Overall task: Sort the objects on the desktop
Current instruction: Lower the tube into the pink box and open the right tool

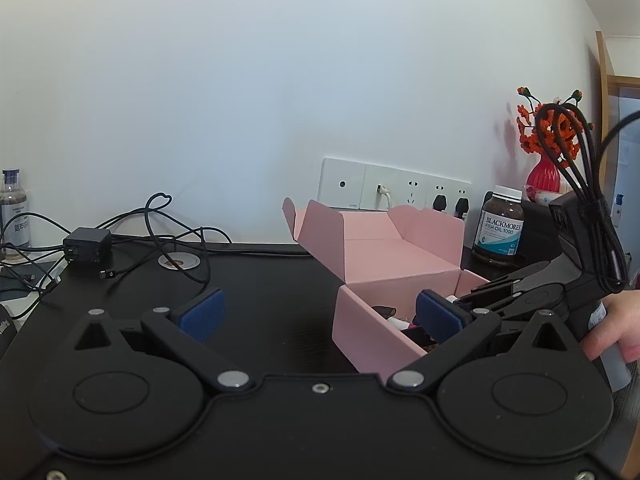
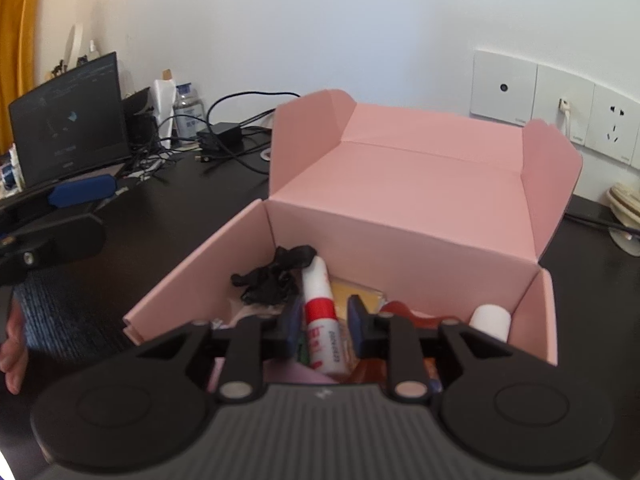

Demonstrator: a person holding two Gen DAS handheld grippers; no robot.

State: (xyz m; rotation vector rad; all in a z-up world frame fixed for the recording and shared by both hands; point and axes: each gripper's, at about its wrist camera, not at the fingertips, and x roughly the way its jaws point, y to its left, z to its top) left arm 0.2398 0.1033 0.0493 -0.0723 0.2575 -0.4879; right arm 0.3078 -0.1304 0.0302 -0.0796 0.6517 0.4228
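An open pink box (image 2: pixel 400 208) stands on the black desk (image 2: pixel 168 224). Inside it lie a white tube with a red band (image 2: pixel 320 312), a crumpled black item (image 2: pixel 276 272), a white-capped cylinder (image 2: pixel 490 320) and other small things. My right gripper (image 2: pixel 324 320) hangs over the box with the tube between its fingers; a slim gap shows beside the right pad. In the left wrist view the right gripper (image 1: pixel 460 304) dips into the box (image 1: pixel 372 332), held by a hand (image 1: pixel 616 328). My left gripper (image 1: pixel 318 314) is wide open over bare desk, left of the box.
A black charger with tangled cables (image 1: pixel 86 246) lies at the back left, near a clear bottle (image 1: pixel 14 208). A fish-oil bottle (image 1: pixel 500 226) and a red vase of flowers (image 1: pixel 544 176) stand right of the box. Wall sockets (image 1: pixel 400 192) sit behind it. A dark screen (image 2: pixel 68 136) stands far left.
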